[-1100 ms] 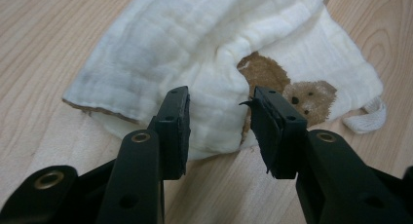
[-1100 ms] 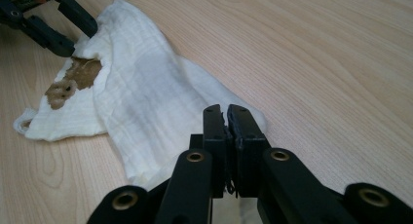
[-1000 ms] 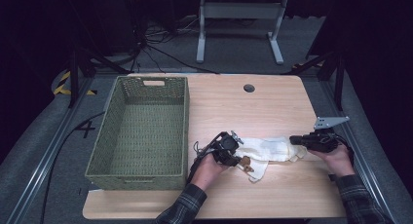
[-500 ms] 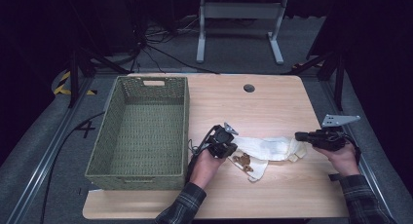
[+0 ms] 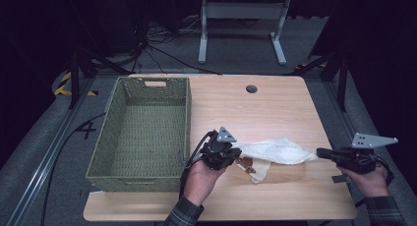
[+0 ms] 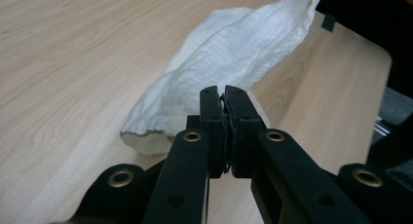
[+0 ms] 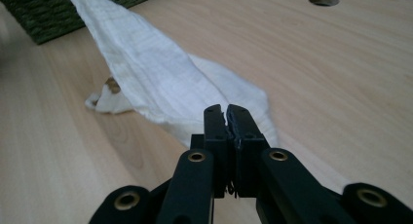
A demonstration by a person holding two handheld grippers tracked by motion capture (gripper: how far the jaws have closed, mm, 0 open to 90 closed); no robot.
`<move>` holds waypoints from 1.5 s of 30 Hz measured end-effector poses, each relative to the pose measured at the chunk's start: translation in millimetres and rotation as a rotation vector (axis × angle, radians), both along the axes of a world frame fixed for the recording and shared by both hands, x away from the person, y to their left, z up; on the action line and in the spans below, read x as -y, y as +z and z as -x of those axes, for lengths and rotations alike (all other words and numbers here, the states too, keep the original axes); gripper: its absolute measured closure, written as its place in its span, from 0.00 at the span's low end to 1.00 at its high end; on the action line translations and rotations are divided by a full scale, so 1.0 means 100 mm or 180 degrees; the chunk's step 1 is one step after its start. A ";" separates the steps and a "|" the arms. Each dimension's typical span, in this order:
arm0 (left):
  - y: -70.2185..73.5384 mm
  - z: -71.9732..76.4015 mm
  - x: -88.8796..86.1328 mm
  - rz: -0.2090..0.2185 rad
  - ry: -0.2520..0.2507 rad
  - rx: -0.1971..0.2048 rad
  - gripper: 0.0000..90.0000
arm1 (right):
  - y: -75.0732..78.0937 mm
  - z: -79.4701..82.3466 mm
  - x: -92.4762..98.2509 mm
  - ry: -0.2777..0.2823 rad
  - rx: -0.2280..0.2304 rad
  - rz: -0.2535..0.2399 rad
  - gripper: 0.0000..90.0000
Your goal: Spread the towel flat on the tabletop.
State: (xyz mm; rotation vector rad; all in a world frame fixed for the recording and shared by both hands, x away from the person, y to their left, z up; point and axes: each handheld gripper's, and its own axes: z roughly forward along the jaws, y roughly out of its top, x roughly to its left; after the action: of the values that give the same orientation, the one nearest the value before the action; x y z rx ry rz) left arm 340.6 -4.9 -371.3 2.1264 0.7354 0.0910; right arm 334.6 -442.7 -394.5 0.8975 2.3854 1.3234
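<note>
A white cloth (image 5: 275,151) is stretched above the table (image 5: 275,108) right of the basket (image 5: 142,132), pinched at one end by the left gripper (image 6: 223,95) and seemingly at the other by the right gripper (image 7: 227,112), jaws pressed together

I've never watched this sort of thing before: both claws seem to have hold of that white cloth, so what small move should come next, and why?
Probably lift both ends a little higher and draw them apart. The left claw and right claw are each shut on an end of the white cloth, but its middle sags onto the table, one flap folded underneath. The green basket waits alongside.
</note>
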 end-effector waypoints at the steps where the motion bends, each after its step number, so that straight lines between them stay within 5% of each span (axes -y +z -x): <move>1: 0.00 0.00 0.00 0.0000 0.0000 0.0000 0.97 | -0.03 0.06 -0.01 0.0022 -0.0025 0.0019 0.97; 15: -0.59 0.37 0.01 -0.0365 -0.0284 -0.0567 0.96 | -0.37 0.47 -0.10 0.0193 -0.0415 0.0327 0.97; 18: -0.65 0.37 0.03 -0.0404 -0.0260 -0.0554 0.85 | -0.44 0.50 -0.10 0.0205 -0.0496 0.0398 0.92; 22: -0.58 0.28 0.07 -0.0350 -0.0142 -0.0443 0.75 | -0.38 0.45 -0.10 0.0182 -0.0416 0.0315 0.84; 35: -0.62 -0.53 0.24 -0.0490 0.0428 -0.0224 0.71 | -0.25 -0.42 -0.33 -0.0025 -0.0238 0.0286 0.77; 40: -0.73 -0.76 0.24 -0.0464 0.0395 -0.0323 0.66 | -0.34 -0.82 -0.42 -0.0111 -0.0354 0.0332 0.74; 45: -0.82 -0.81 0.26 -0.0447 0.0260 -0.0433 0.65 | -0.46 -0.99 -0.51 -0.0079 -0.0507 0.0403 0.74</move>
State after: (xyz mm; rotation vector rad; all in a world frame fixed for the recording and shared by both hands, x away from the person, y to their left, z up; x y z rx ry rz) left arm 421.3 -31.4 -453.7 2.2526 0.9200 0.0431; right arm 434.1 -391.5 -440.6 1.0268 2.5354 1.1153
